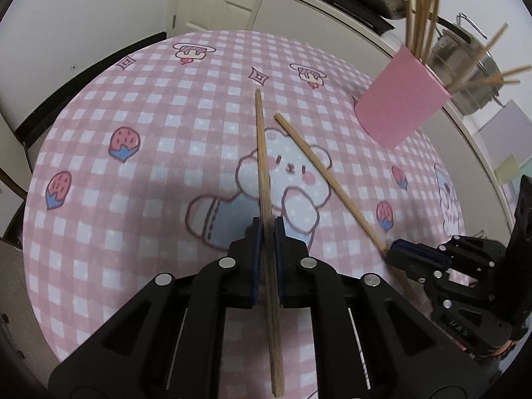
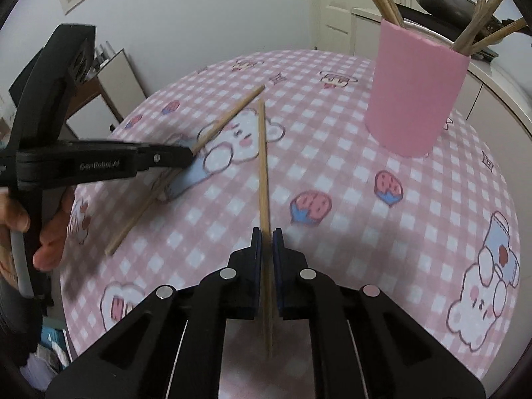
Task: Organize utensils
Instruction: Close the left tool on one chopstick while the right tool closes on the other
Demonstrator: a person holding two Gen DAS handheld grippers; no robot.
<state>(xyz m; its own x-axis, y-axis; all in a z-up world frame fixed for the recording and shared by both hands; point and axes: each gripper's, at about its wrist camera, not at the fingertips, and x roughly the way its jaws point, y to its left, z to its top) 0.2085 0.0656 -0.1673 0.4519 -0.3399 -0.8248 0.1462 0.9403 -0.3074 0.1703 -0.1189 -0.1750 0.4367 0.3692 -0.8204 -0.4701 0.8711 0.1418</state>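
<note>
Left wrist view shows the left gripper closed on one wooden chopstick, the stick running between the pads and projecting forward above the pink checked tablecloth. The right gripper is likewise clamped on a second chopstick, held near its rear portion with a long length ahead of the pads. Both sticks appear lifted off the cloth, their tips near each other but apart. Further off stands the pink holder cup, upright, already carrying several chopsticks that splay outward over its rim. Judgement: the step in hand is delivery to the cup. Each stick should be tilted tip-down and brought over an open part of the rim, one gripper at a time, to avoid fouling the splayed sticks or tipping the light cup. Release only once the tip is well inside.
</note>
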